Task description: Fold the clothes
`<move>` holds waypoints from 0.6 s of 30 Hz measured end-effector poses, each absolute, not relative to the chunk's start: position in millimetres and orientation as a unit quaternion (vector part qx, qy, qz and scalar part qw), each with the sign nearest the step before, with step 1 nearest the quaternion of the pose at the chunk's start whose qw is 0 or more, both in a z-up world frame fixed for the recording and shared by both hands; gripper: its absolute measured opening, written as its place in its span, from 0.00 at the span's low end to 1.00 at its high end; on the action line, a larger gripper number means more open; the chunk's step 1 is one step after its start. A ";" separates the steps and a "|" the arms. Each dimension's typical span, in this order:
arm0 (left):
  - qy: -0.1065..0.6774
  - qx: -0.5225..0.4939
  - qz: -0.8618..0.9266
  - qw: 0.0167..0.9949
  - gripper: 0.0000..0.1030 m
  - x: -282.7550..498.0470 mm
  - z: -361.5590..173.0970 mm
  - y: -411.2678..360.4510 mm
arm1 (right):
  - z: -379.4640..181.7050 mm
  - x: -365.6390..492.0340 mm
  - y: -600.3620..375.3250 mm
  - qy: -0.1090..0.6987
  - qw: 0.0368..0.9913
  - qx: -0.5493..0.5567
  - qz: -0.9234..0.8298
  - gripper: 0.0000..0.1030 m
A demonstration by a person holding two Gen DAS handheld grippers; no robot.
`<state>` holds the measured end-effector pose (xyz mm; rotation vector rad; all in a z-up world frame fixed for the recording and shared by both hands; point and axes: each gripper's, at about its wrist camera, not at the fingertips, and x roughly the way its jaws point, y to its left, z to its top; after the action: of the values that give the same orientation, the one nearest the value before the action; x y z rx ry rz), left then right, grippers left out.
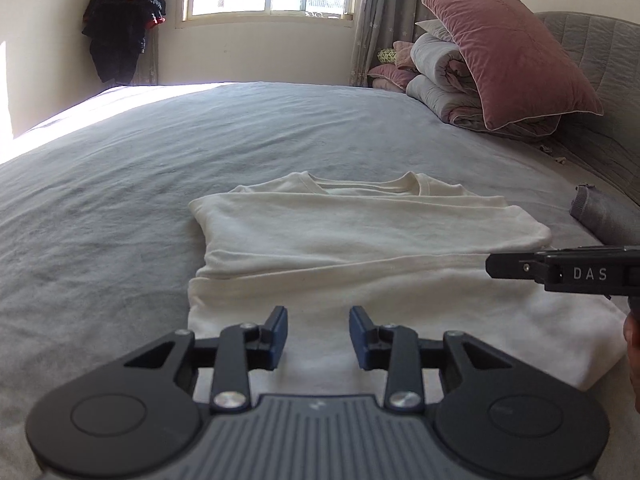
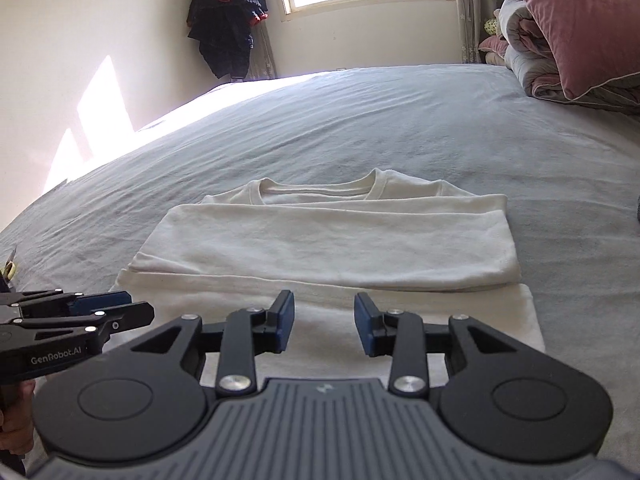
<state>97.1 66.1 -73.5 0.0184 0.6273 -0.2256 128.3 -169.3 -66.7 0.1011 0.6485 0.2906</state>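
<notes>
White shirt lies beyond both parted jaws.

Shirt on bed; pillow on quilts behind, right.

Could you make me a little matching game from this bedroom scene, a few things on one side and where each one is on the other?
Things:
1. white T-shirt
2. pink pillow
3. dark clothes
4. left hand-held gripper

Places:
A. hanging in the corner beside the window
B. leaning on the rolled bedding at the head of the bed
C. hovering open over the shirt's near edge
D. lying partly folded on the grey bedcover

Pairs: 1-D, 2-B, 3-A, 4-C
</notes>
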 end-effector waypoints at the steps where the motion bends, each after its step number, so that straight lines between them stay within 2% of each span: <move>1: 0.307 0.016 -0.114 0.945 0.35 93.5 -78.4 66.4 | -73.8 128.2 -166.3 0.321 0.935 0.044 0.142 0.36; 7: 0.316 0.008 -0.136 0.939 0.36 84.1 -80.4 83.9 | -83.8 105.3 -171.7 0.316 0.936 0.020 0.151 0.35; 16: 0.406 -0.004 -0.133 0.904 0.36 81.8 -57.1 113.5 | -62.1 90.8 -237.2 0.367 0.924 0.020 0.107 0.38; 18: 0.416 -0.022 -0.127 0.900 0.37 74.8 -51.0 125.6 | -56.9 81.4 -260.4 0.373 0.921 0.053 0.096 0.37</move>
<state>74.8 125.6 -51.0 -0.0463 0.8615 -0.2632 81.4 -260.4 -56.9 0.1094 0.7672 0.1977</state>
